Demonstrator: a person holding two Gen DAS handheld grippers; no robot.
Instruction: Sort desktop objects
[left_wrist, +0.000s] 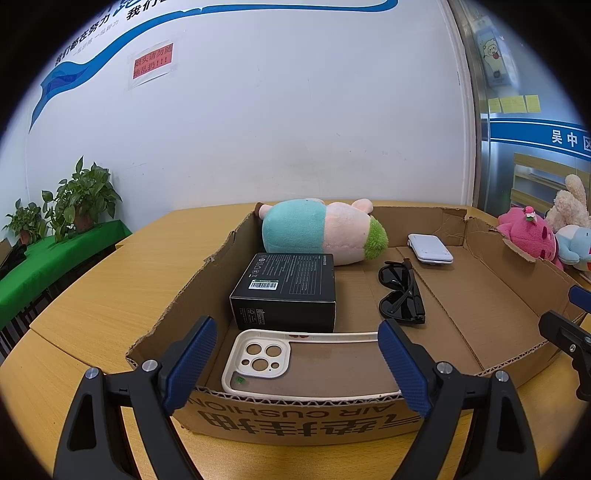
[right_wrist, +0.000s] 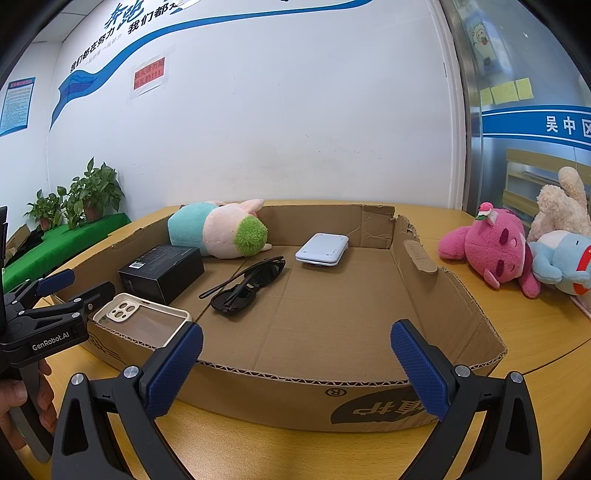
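A shallow cardboard tray (left_wrist: 303, 413) (right_wrist: 458, 310) lies on the wooden table. In it lie a teal and pink plush (left_wrist: 317, 230) (right_wrist: 218, 232), a black box (left_wrist: 288, 291) (right_wrist: 162, 271), a white phone case (left_wrist: 280, 363) (right_wrist: 142, 319), black sunglasses (left_wrist: 400, 291) (right_wrist: 247, 288) and a white device (left_wrist: 430, 248) (right_wrist: 322, 249). My left gripper (left_wrist: 295, 360) is open and empty at the tray's near left edge, above the phone case. My right gripper (right_wrist: 297, 363) is open and empty at the tray's near edge.
A pink plush (right_wrist: 491, 251) (left_wrist: 528, 232), a blue plush (right_wrist: 563, 260) and a cream plush (right_wrist: 561, 205) lie on the table right of the tray. Potted plants (left_wrist: 81, 195) stand on a green-covered table at the far left. A white wall is behind.
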